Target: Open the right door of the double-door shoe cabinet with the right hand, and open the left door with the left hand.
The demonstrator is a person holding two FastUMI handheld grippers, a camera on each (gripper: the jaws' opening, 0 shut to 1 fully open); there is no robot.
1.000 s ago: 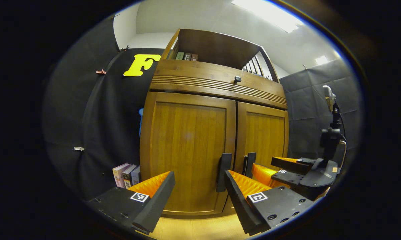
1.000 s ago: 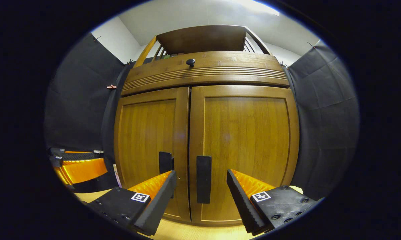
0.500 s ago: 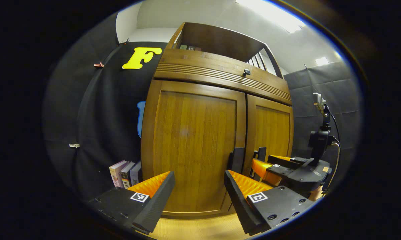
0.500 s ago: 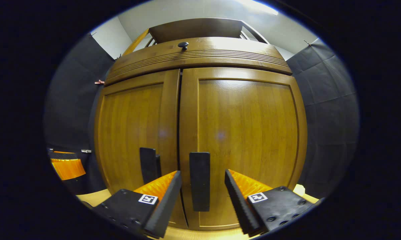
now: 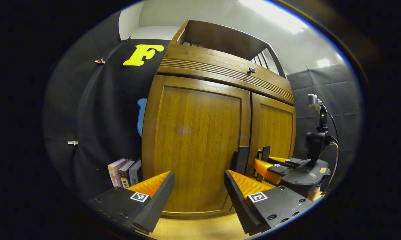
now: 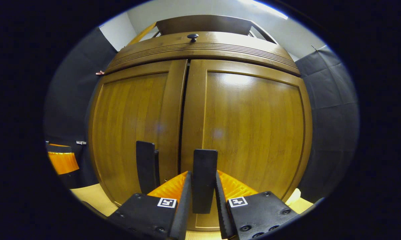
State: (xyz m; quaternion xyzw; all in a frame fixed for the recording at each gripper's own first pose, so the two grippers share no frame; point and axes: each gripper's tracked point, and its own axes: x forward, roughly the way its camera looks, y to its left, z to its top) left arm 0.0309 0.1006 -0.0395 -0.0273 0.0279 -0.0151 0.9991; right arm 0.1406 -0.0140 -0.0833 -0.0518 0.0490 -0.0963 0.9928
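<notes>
While both doors [image 6: 253, 133] closed: right tongs [image 6: 203, 206] clamped on right handle [image 6: 204, 180], left tongs [image 5: 198, 196] apart over pale wood floor [image 5: 200, 230].

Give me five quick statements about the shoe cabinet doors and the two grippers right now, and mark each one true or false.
1. The right gripper has its jaws closed on the right door's handle. True.
2. The left gripper grips the left door's handle. False: its jaws are wide open, short of that handle.
3. Both cabinet doors are shut. True: the left door and right door sit flush.
4. Shoes stand on the floor left of the cabinet. False: books stand there.
5. The drawer above the doors has a round knob. True.
</notes>
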